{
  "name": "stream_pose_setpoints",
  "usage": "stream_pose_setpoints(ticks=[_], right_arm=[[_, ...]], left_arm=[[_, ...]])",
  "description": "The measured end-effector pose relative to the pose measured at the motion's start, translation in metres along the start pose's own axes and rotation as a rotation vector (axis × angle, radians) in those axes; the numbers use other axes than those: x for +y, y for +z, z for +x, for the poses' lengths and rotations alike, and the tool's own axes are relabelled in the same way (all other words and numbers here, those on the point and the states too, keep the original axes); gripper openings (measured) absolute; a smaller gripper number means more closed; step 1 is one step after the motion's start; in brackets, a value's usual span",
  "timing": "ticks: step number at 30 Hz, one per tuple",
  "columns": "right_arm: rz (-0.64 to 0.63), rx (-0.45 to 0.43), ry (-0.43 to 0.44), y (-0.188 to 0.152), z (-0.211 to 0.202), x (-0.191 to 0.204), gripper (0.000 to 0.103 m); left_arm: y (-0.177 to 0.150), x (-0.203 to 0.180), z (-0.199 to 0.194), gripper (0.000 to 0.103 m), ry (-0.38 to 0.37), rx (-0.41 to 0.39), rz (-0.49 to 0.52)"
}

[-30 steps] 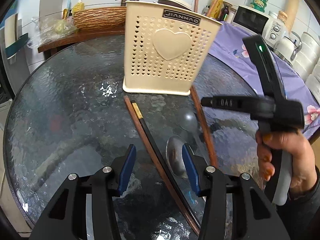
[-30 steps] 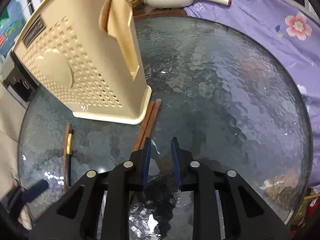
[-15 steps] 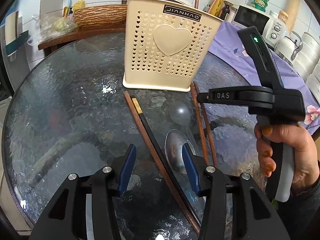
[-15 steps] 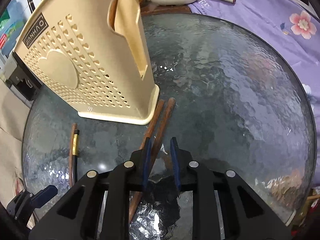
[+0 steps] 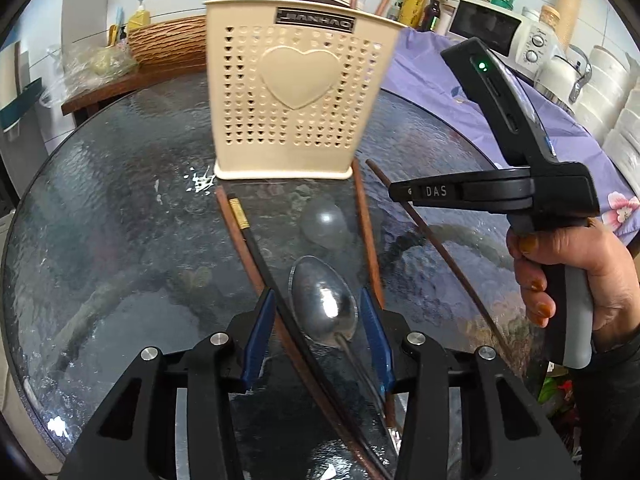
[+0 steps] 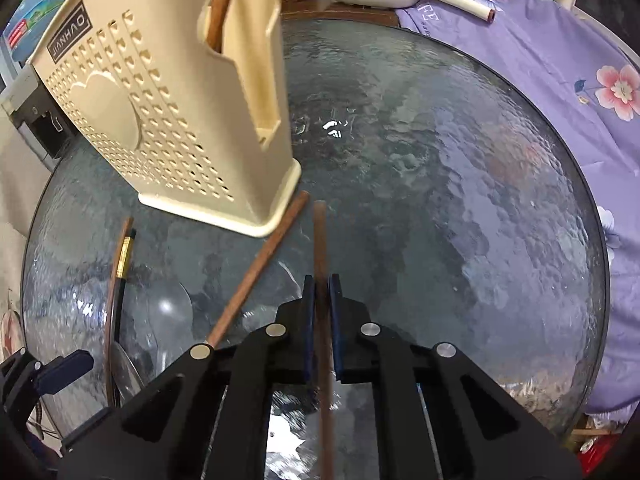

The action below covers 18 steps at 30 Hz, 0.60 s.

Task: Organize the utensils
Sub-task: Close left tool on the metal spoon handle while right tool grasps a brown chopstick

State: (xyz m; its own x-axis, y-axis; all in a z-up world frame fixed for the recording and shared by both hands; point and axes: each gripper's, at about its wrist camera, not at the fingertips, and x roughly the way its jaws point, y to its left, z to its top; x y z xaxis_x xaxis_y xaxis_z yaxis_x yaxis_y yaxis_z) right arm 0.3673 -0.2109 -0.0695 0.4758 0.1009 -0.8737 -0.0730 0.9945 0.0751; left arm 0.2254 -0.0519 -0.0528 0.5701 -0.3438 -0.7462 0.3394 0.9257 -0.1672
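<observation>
Utensil holder (image 5: 296, 96) taken as landmark: cream plastic, heart-shaped holes, standing upright on the round glass table (image 5: 104, 216). One brown chopstick already stands inside it, seen through the side slot in the right wrist view.

Right gripper (image 6: 321, 284): jaws closed on a brown chopstick (image 6: 320, 240). Stick runs straight out between the blue pads, its far tip just short of the holder's near corner and apart from it. In the left wrist view the stick slants to the right of the holder, with the person's hand (image 5: 576, 280) around the gripper handle.

Second brown chopstick (image 6: 260, 268) lies loose on the table, its far end touching or nearly touching the holder's base corner; contact cannot be told.

Left gripper (image 5: 318, 320): jaws closing, pads not yet pressing on anything. Metal spoon (image 5: 324, 308) lies on the glass between them, bowl toward the holder, handle running back under the gripper. A black chopstick with a gold band (image 5: 256, 248) and another brown stick (image 5: 240, 244) lie side by side in front of the holder, passing between the same jaws beside the spoon.

Purple flowered cloth (image 6: 560, 72) lies right of the holder, beyond the table rim.
</observation>
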Motion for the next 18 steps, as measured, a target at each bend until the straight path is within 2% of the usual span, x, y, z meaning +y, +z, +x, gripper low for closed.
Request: stream_pose_setpoints(ticks=[8, 14, 18], right_arm=[[0.009, -0.018, 0.000, -0.013, -0.006, -0.002, 0.008], [0.011, -0.030, 0.005, -0.020, -0.009, -0.001, 0.008], [0.007, -0.039, 0.003, -0.024, -0.011, 0.000, 0.008]], left_arm=[[0.001, -0.012, 0.016, 0.027, 0.005, 0.035, 0.021], [0.005, -0.022, 0.024, 0.025, 0.025, 0.042, 0.047], [0.007, -0.022, 0.027, 0.014, 0.000, 0.051, 0.026]])
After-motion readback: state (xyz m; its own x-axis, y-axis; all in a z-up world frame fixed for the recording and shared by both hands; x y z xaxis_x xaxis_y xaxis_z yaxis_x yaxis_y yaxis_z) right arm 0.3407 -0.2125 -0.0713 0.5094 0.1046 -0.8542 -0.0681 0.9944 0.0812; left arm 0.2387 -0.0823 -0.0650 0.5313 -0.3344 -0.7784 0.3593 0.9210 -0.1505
